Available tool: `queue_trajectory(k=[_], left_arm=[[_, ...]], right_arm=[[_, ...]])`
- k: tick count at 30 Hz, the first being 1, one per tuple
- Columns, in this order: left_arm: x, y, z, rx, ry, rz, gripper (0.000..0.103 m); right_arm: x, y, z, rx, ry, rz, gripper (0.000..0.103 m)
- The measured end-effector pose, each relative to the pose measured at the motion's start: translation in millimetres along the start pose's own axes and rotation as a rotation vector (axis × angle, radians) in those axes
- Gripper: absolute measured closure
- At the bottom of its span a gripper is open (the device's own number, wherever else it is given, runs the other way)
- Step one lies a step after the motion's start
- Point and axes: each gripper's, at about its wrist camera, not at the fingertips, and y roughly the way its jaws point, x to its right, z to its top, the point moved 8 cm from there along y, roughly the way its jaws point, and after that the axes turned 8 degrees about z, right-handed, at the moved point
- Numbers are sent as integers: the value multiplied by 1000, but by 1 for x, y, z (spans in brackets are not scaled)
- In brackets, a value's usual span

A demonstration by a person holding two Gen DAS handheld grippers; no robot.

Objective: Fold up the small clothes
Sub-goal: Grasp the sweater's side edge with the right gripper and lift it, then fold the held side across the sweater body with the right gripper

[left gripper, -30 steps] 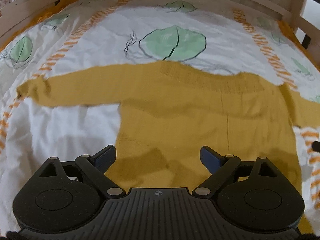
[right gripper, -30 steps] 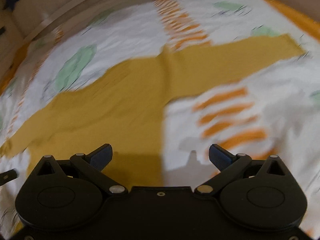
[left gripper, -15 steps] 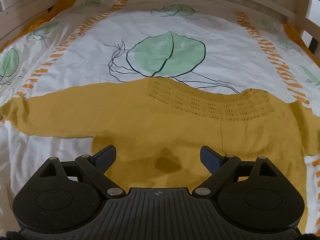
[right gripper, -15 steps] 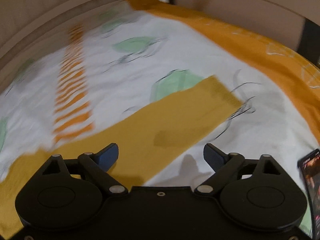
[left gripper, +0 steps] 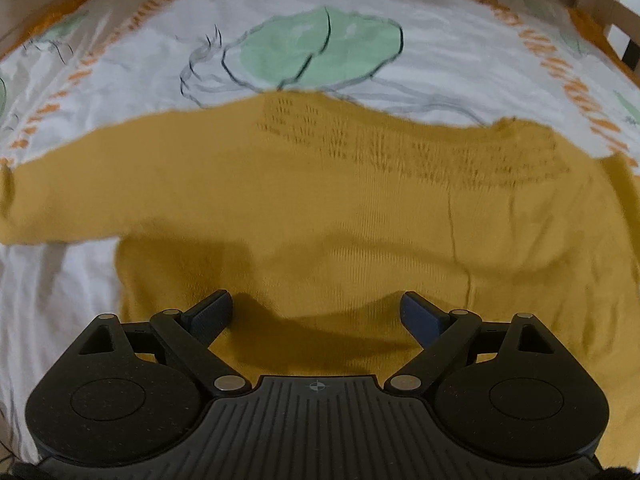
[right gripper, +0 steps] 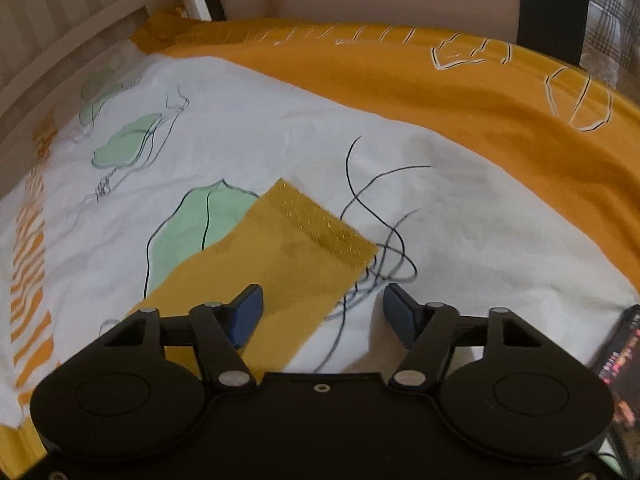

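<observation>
A small mustard-yellow knitted sweater [left gripper: 340,208] lies flat on a white bedsheet [left gripper: 460,64] printed with green leaves. Both sleeves are spread sideways. My left gripper [left gripper: 316,312] hovers open over the lower body of the sweater, nothing between its fingers. In the right wrist view one sleeve [right gripper: 280,264] with a ribbed cuff [right gripper: 324,228] runs up from the lower left. My right gripper [right gripper: 322,308] sits low over that sleeve near the cuff; its jaws are closing, the sleeve's edge lies between them, and the pads do not press on it.
A wooden cot rail [right gripper: 80,36] runs along the far side. An orange border [right gripper: 500,100] of the sheet curves across the right wrist view. A dark phone-like object [right gripper: 616,360] lies at the right edge.
The left gripper sank closer to the sweater's body. The right gripper swung along the sleeve to its cuff end, and its jaws narrowed.
</observation>
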Motion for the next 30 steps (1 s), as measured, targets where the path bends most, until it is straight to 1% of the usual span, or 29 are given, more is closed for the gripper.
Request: queue_trajectory(k=[2, 4, 5, 6, 7, 8, 9, 11, 15, 18, 21, 24, 27, 28, 29, 30], left_arm=[[1, 5, -4, -3, -5, -6, 11], [0, 5, -6, 20, -21, -14, 11], [0, 5, -7, 28, -26, -17, 10], [1, 6, -7, 35, -26, -19, 10], [1, 7, -7, 43, -21, -20, 8], [2, 7, -8, 54, -16, -21, 6], [3, 8, -8, 65, -11, -22, 5], [3, 9, -10, 80, -7, -22, 0], [3, 12, -8, 75, -6, -28, 0], [5, 13, -6, 64, -1, -21, 0], [4, 14, -5, 56, 12, -35, 0], [0, 12, -4, 41, 15, -76, 1], [-7, 6, -3, 25, -4, -134, 3], [-11, 2, -4, 24, -22, -154, 9], [-17, -1, -4, 23, -42, -172, 12], [-23, -5, -4, 23, -62, -189, 12]], right_arm=[[0, 3, 3, 12, 19, 24, 43], [-1, 7, 4, 22, 29, 48, 50], [-2, 9, 5, 26, 29, 57, 60], [-3, 10, 5, 29, 25, 77, 78], [-6, 11, 4, 28, 23, 110, 87], [-8, 11, 4, 26, 29, 134, 90], [-10, 10, 4, 27, 36, 141, 90], [-17, 4, 5, 39, 19, 158, 90], [-53, -24, 9, 71, -82, 224, 90], [-92, -53, 13, 90, -149, 317, 90], [-140, -87, 8, 95, -222, 416, 90], [-192, -122, -6, 84, -299, 515, 90], [-249, -156, -32, 58, -370, 627, 90], [-268, -167, -43, 47, -389, 663, 90], [-282, -175, -54, 35, -401, 695, 90], [-300, -184, -68, 18, -418, 736, 90]])
